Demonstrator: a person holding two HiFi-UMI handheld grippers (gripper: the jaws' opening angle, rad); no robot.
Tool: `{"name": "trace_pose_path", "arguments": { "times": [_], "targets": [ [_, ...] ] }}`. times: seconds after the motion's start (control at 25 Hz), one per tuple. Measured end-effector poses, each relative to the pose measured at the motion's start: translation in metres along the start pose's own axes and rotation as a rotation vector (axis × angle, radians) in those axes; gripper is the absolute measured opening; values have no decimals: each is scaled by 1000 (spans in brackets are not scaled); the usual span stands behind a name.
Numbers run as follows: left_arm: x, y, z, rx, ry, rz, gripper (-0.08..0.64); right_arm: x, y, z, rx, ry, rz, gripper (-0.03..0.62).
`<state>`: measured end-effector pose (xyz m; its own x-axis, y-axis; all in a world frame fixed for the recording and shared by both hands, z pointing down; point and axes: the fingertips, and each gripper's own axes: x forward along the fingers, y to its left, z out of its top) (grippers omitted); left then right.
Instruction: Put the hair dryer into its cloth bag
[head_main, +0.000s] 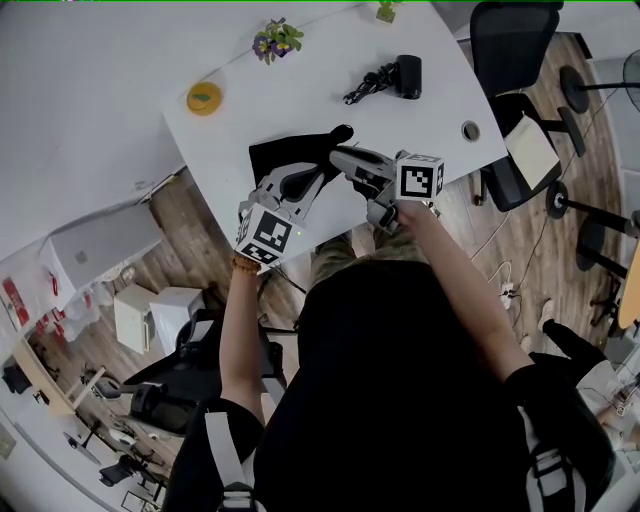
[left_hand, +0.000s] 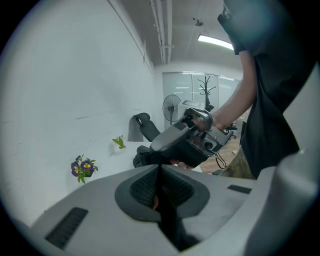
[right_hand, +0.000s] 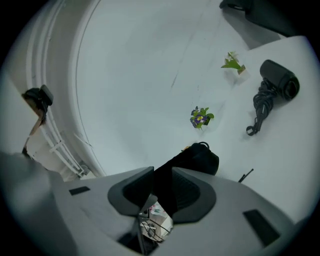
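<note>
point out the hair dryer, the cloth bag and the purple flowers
hair dryer (head_main: 408, 76): head view, on its black body
cloth bag (head_main: 285, 155): head view, on the black fabric
purple flowers (right_hand: 200, 118): right gripper view, on the blooms

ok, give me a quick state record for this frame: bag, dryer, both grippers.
bag: black, limp, at table's near edge
dryer: on table, far side, cord bunched beside it, outside bag
left gripper: shut on bag
right gripper: jaws slightly apart, bag cloth between them
also on table: flowers
</note>
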<state>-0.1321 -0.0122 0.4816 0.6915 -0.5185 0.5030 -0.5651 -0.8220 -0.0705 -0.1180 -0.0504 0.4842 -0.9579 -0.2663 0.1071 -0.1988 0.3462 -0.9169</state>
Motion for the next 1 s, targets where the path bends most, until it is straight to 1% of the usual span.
{"name": "trace_pose_path", "arguments": {
  "times": [0.12,0.16,0.24,0.32,0.36,0.44,0.52,0.6,0.68,0.72,0.76,0.8,0.84,0.92,0.96,1.0],
  "targets": [
    [2,-5,1,50,12,-13,37,0,-3,-2,75,3,8,124],
    [3,-7,0,67,20,-16,37,0,-4,-3,86,12,6,134],
    [4,-9,-2,91,38,-20,35,1,-5,-5,83,30,-4,133],
    [5,-11,-5,95,50,-22,37,2,-5,-6,52,41,-24,57],
    [5,-12,-5,95,53,-21,37,2,-5,-6,30,48,-40,37],
    [5,-12,-5,95,52,-18,37,0,-10,-8,-12,69,-79,31],
    [4,-10,-3,97,47,-15,35,-3,-14,-8,-10,75,-101,29],
    [4,-7,-3,102,46,-12,37,-6,-13,-4,45,51,-85,32],
    [3,-7,-4,109,47,-11,37,-6,-4,1,110,18,-26,35],
    [2,-7,-4,115,49,-12,37,-4,3,3,132,9,14,55],
    [2,-9,-4,123,51,-15,35,-2,9,3,144,9,45,110],
    [2,-12,-4,130,53,-19,35,0,11,2,149,15,59,142],
    [3,-14,-4,136,53,-23,35,1,11,0,152,19,57,143],
    [5,-17,-3,135,48,-28,35,1,8,0,169,1,43,99],
    [5,-18,-3,131,45,-28,37,1,6,2,182,-17,43,90],
    [5,-18,-3,128,42,-27,35,1,5,3,191,-30,41,62]
  ]
}}
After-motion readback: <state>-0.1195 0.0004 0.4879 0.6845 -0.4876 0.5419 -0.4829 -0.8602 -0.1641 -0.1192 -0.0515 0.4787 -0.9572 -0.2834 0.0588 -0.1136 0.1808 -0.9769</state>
